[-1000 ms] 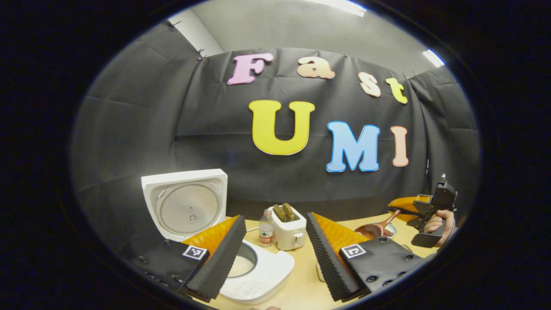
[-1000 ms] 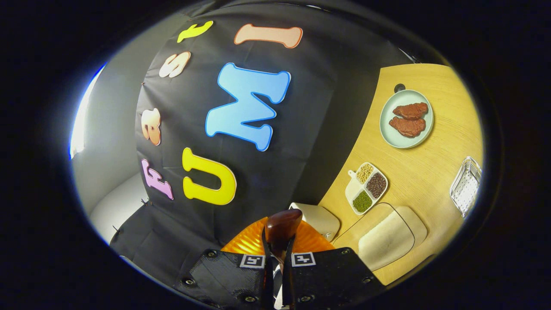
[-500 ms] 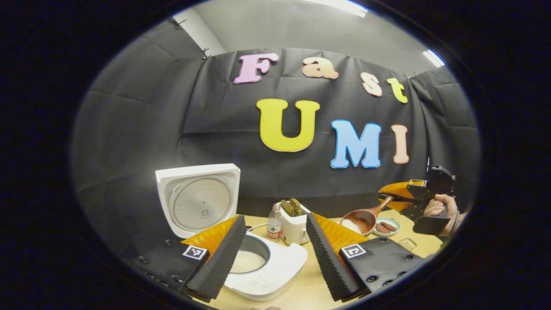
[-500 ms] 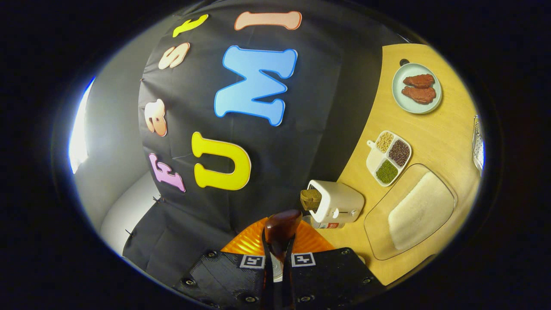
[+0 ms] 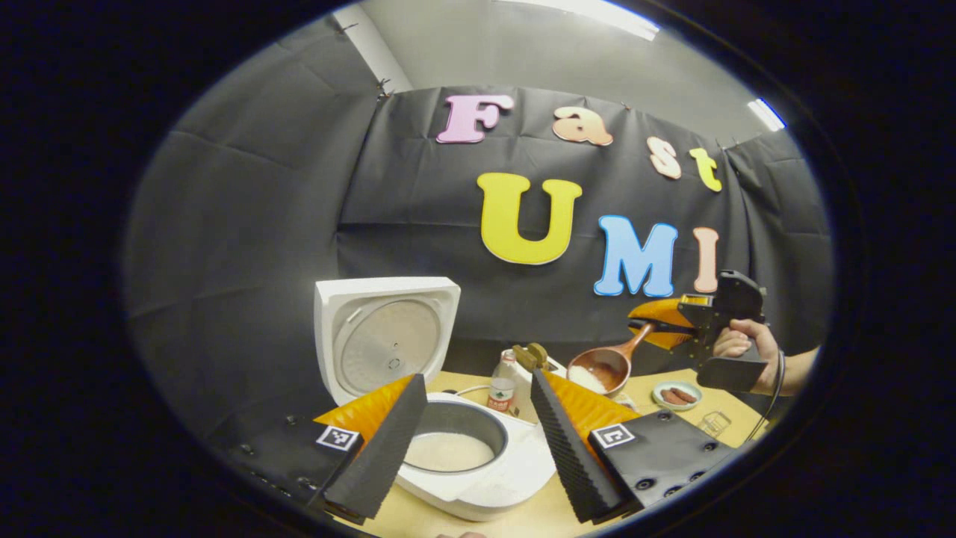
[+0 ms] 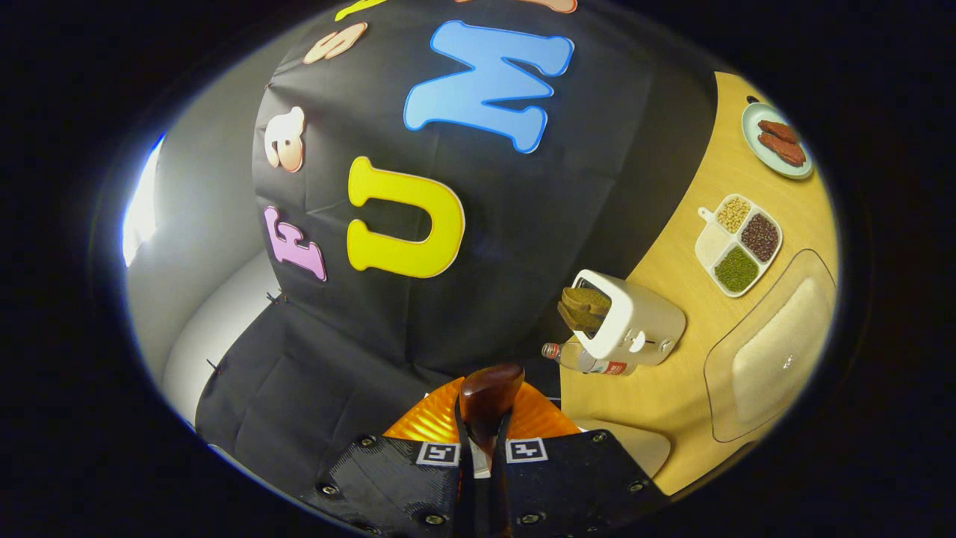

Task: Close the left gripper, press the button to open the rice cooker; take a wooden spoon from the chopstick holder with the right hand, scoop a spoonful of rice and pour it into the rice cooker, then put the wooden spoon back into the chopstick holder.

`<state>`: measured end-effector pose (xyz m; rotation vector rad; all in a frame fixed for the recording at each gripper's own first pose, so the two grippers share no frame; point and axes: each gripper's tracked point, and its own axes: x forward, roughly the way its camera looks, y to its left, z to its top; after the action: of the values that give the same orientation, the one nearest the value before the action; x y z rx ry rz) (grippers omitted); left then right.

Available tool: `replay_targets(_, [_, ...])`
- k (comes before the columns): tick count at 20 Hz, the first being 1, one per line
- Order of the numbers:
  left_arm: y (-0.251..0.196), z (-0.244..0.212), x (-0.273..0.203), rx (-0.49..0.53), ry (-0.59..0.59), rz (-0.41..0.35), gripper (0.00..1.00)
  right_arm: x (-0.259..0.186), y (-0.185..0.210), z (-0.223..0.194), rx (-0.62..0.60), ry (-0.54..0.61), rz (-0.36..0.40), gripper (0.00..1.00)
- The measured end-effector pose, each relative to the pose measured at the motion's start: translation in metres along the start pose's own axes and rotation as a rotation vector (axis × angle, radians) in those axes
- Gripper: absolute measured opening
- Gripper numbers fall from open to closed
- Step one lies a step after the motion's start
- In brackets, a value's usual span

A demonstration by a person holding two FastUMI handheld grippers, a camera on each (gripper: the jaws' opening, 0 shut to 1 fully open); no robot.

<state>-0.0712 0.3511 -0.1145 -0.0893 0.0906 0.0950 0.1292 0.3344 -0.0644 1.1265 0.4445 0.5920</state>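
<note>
The white rice cooker [image 5: 485, 478] stands with its lid [image 5: 385, 336] raised and white rice in its pot [image 5: 448, 448]. My left gripper [image 5: 478, 441] is open, its fingers on either side of the pot and above it. To the right, a hand holds my right gripper [image 5: 657, 325], shut on the handle of a wooden spoon [image 5: 601, 368]. The spoon's bowl carries white rice and hangs in the air right of the cooker. In the right gripper view the spoon [image 6: 489, 396] rises from between the shut fingers of my right gripper [image 6: 482, 448].
A white toaster [image 6: 631, 321] with bread stands behind the cooker, a small bottle [image 6: 586, 359] beside it. On the wooden table [image 6: 672, 396] are a divided dish of beans [image 6: 739, 243], a clear tray of rice [image 6: 777, 351] and a plate of meat [image 6: 777, 138].
The right gripper has carried the spoon with rice up and leftward, nearer the cooker. The left gripper view has shifted, so the cooker now sits closer to centre.
</note>
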Motion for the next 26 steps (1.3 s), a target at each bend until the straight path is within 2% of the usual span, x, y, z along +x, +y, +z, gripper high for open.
replay_targets(1, [0.003, -0.001, -0.001, 0.012, 0.005, -0.002, 0.97, 0.011, 0.004, -0.008, -0.021, 0.017, -0.002, 0.08])
replay_targets(5, [0.002, -0.003, -0.003, 0.046, 0.013, -0.004, 0.97, 0.057, 0.009, -0.041, -0.126, 0.088, -0.014, 0.08])
replay_targets(9, [0.011, -0.009, -0.01, 0.04, 0.021, 0.008, 0.97, 0.097, 0.008, -0.076, -0.286, 0.156, -0.032, 0.08])
replay_targets(10, [0.012, -0.008, -0.012, 0.04, 0.021, 0.015, 1.0, 0.107, 0.008, -0.085, -0.325, 0.175, -0.03, 0.08])
replay_targets(13, [0.018, -0.011, -0.015, 0.041, 0.019, 0.03, 1.0, 0.129, 0.008, -0.117, -0.482, 0.221, -0.03, 0.08])
replay_targets(14, [0.019, -0.011, -0.016, 0.038, 0.019, 0.034, 0.97, 0.136, 0.005, -0.128, -0.546, 0.242, -0.039, 0.08])
replay_targets(17, [0.019, -0.011, -0.015, 0.033, 0.015, 0.046, 1.0, 0.154, -0.001, -0.166, -0.777, 0.308, -0.042, 0.08])
replay_targets(19, [0.02, -0.01, -0.016, 0.037, 0.006, 0.052, 0.97, 0.156, 0.003, -0.19, -0.968, 0.352, -0.009, 0.08])
replay_targets(20, [0.019, -0.009, -0.017, 0.039, 0.003, 0.055, 1.0, 0.156, 0.007, -0.199, -1.065, 0.363, 0.016, 0.08])
replay_targets(22, [0.021, -0.008, -0.018, 0.042, -0.004, 0.066, 0.97, 0.154, 0.017, -0.218, -1.237, 0.391, 0.085, 0.08])
replay_targets(23, [0.02, -0.007, -0.017, 0.041, -0.006, 0.07, 1.0, 0.148, 0.023, -0.223, -1.315, 0.4, 0.124, 0.08])
replay_targets(26, [0.019, -0.007, -0.019, 0.046, -0.005, 0.075, 1.0, 0.134, 0.029, -0.237, -1.498, 0.438, 0.212, 0.08])
